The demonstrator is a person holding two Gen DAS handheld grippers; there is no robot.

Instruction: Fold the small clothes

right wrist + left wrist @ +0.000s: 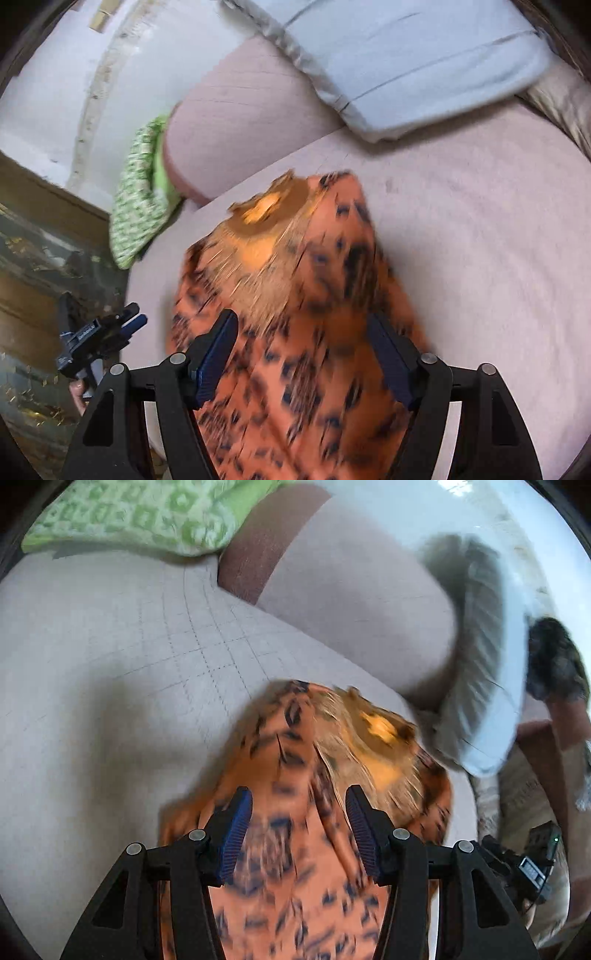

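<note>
An orange garment [295,853] with dark leopard-like marks and a tan fringed patch [373,738] lies on the pale pink sofa seat [92,701]. My left gripper [299,794] hangs over its near part, blue pads spread apart with the cloth under and between them but not pinched. In the right wrist view the same garment [314,369] stretches away from my right gripper [301,319], whose jaws stand wide and grip nothing. That view also shows the left gripper [135,321] off the seat's left edge. Both views are motion-blurred.
A green patterned cushion [147,517] lies at the far end of the seat [480,240]. A light blue pillow [406,62] leans on the pink backrest [240,122]. A glass-topped wooden table [37,266] stands left of the sofa. A hand [77,397] holds the left gripper.
</note>
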